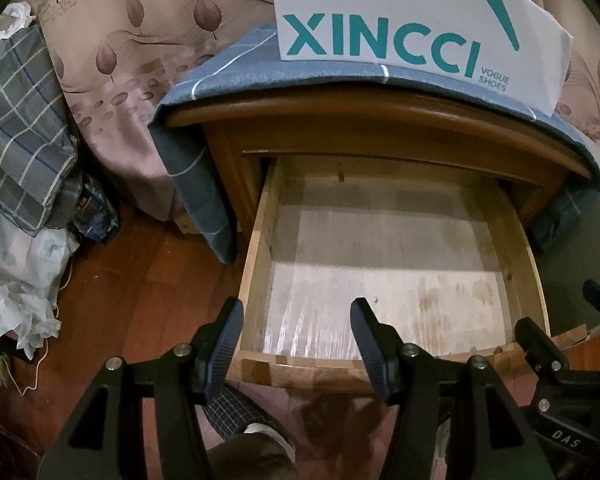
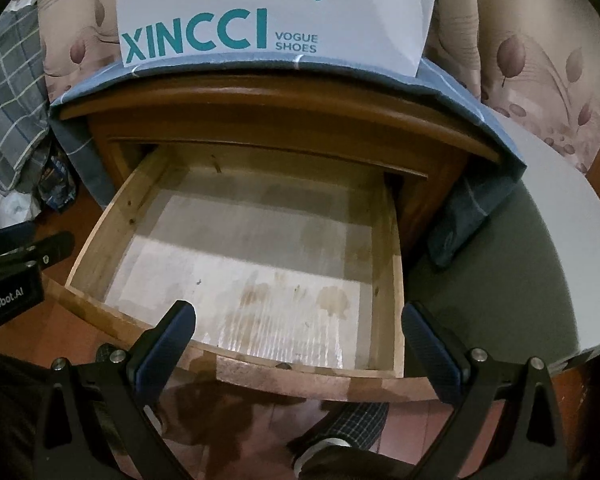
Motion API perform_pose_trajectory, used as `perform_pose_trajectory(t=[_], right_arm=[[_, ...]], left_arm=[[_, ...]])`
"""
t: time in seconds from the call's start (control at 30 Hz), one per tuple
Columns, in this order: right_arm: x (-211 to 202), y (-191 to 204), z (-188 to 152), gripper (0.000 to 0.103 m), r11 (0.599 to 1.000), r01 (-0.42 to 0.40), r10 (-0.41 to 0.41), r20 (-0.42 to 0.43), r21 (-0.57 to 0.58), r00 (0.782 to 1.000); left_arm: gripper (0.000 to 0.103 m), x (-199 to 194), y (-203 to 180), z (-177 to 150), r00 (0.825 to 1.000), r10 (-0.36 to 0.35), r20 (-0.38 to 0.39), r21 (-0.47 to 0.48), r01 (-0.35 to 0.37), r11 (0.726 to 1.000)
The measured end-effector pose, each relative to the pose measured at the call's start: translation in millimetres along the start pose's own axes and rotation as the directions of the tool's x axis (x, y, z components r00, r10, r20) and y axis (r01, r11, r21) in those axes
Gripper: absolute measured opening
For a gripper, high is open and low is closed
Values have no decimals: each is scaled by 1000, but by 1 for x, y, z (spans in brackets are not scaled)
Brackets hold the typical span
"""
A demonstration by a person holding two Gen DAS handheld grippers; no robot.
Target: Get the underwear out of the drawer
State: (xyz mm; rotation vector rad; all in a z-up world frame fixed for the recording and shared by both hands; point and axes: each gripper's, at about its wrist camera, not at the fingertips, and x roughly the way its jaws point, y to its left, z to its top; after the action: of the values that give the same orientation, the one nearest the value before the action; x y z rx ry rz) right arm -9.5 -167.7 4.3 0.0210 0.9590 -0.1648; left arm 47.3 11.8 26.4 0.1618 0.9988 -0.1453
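Observation:
The wooden drawer (image 1: 256, 272) of the nightstand stands pulled out, also seen in the right wrist view as the drawer (image 2: 100, 240). Only a stained white liner (image 1: 380, 280) shows inside it; I see no underwear in either view. My left gripper (image 1: 296, 312) hovers open over the drawer's front left corner with nothing between its fingers. My right gripper (image 2: 300, 312) is open wide above the drawer's front edge, also holding nothing. Each gripper shows at the edge of the other's view: the right gripper (image 1: 548, 352) and the left gripper (image 2: 40, 248).
A white shoe box (image 1: 420, 20) sits on a blue cloth (image 1: 228, 64) that covers the nightstand. A plaid pillow (image 1: 16, 128) and plastic bags (image 1: 16, 280) lie on the wooden floor at left. A grey round surface (image 2: 520, 260) stands right. A person's checked trouser leg (image 2: 356, 416) is below.

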Motion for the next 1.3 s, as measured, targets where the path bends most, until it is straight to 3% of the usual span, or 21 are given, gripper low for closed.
perform_pose_trajectory(t=[1.3], right_arm=[[13,10,-8,102,1000,-22,21,-60,-21,998]], left_arm=[[57,7,0,-1,999,5,-33,8,-5,1000]])
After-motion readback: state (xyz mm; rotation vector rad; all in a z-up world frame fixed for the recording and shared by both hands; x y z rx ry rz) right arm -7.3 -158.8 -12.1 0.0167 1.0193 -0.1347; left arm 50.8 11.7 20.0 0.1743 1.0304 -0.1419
